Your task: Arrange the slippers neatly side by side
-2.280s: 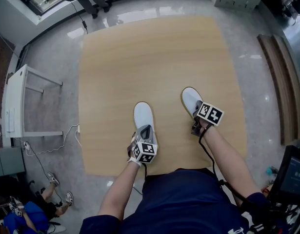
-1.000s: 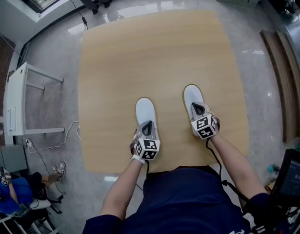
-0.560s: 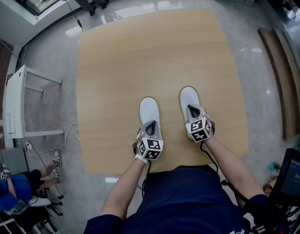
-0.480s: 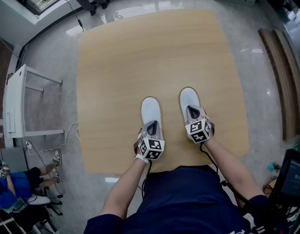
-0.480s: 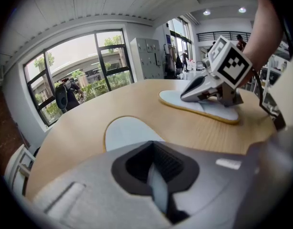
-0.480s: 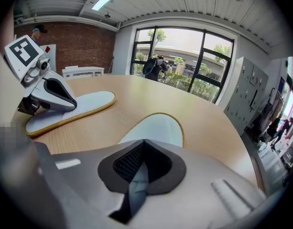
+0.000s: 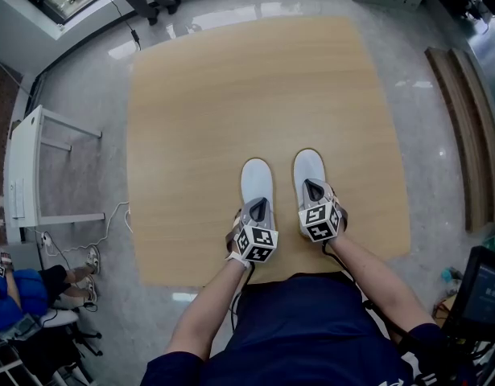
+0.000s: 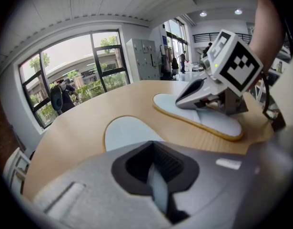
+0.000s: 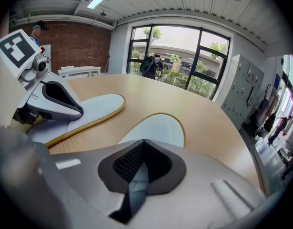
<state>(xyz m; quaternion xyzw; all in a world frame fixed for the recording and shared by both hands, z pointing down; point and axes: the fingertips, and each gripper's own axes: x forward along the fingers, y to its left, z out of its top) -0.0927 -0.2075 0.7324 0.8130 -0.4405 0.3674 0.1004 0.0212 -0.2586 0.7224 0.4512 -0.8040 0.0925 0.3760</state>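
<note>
My left gripper (image 7: pixel 258 210) is clenched on the heel end of the left slipper (image 7: pixel 256 180), and my right gripper (image 7: pixel 313 190) pinches the heel of the right slipper (image 7: pixel 309 165). The pair lies close together and roughly parallel, toes away from me, near the table's (image 7: pixel 231 95) near edge and right of its middle. They look thin, light and floppy, so I judge a heel pinch suits sliding them flat rather than lifting.

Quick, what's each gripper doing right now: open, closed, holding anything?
Left gripper: shut on the near end of the left slipper.
Right gripper: shut on the near end of the right slipper.
</note>
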